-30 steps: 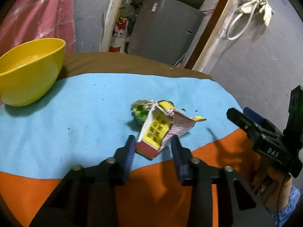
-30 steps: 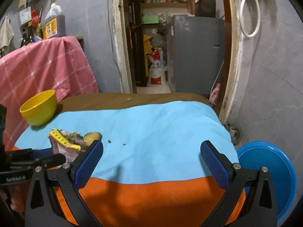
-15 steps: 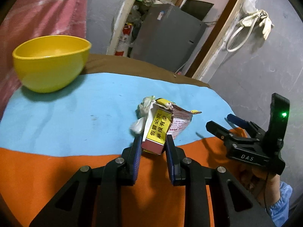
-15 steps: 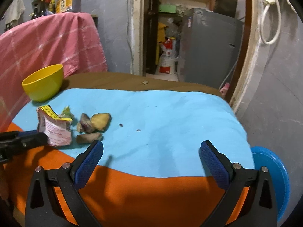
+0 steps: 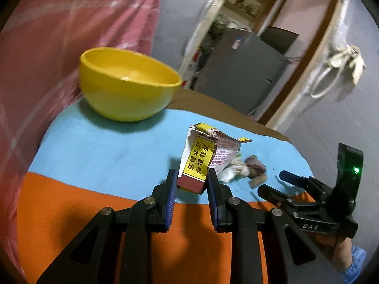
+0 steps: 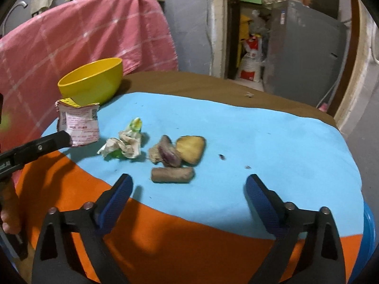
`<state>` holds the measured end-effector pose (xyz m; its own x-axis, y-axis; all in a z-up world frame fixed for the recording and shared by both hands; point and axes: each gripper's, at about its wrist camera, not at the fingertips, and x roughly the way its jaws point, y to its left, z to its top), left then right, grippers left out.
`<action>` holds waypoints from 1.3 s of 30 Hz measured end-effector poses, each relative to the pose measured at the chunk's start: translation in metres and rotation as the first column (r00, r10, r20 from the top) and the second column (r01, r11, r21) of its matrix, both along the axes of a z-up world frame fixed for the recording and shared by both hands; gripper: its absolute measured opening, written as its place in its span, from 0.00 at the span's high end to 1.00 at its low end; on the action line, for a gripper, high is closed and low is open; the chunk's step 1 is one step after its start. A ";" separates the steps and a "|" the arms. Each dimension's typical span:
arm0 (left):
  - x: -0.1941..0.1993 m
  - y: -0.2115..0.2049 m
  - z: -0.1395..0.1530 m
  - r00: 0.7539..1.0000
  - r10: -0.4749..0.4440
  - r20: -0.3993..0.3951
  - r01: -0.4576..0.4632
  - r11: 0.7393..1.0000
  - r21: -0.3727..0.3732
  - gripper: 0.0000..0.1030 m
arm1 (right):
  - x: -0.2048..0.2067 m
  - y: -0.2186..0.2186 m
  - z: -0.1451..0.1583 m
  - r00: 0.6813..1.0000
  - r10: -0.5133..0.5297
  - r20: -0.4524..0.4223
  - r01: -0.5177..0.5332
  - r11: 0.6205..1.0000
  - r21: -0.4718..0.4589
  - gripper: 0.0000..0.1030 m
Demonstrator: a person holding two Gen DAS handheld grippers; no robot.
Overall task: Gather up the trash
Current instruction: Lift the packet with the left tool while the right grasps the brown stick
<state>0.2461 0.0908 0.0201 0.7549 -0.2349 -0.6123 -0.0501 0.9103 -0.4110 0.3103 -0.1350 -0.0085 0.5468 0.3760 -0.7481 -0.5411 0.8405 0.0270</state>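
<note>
Left wrist view: left gripper (image 5: 191, 184) has clamped the wrapper (image 5: 201, 158) and lifted it off the scraps (image 5: 251, 170), nearer the bowl (image 5: 128, 92); one piece collected. Right wrist view alone shows right gripper (image 6: 188, 187), just narrowing yet wide and empty, near the scraps.

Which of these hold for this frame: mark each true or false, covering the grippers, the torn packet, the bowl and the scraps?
1. The left gripper is shut on the torn red and yellow paper packet. True.
2. The yellow plastic bowl holds the crumpled tissue. False: the crumpled tissue lies on the blue cloth.
3. The right gripper grips a brown food scrap. False: it is open, its jaws have just been closing, and the brown food scraps lie beyond its fingertips.
4. The bowl stands upright. True.
</note>
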 end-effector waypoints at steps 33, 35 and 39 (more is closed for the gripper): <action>-0.015 -0.079 0.064 0.970 -0.053 0.238 0.014 0.987 0.161 0.80 | -0.074 -0.059 0.071 0.896 -0.118 0.429 0.017 0.972 0.233 0.62; -0.015 -0.092 0.068 0.961 -0.077 0.266 0.032 0.985 0.170 0.80 | -0.081 -0.069 0.079 0.866 -0.148 0.477 0.028 0.968 0.250 0.62; -0.010 -0.120 0.078 0.940 -0.137 0.311 0.080 0.979 0.188 0.80 | -0.093 -0.094 0.093 0.817 -0.203 0.539 0.055 0.959 0.278 0.62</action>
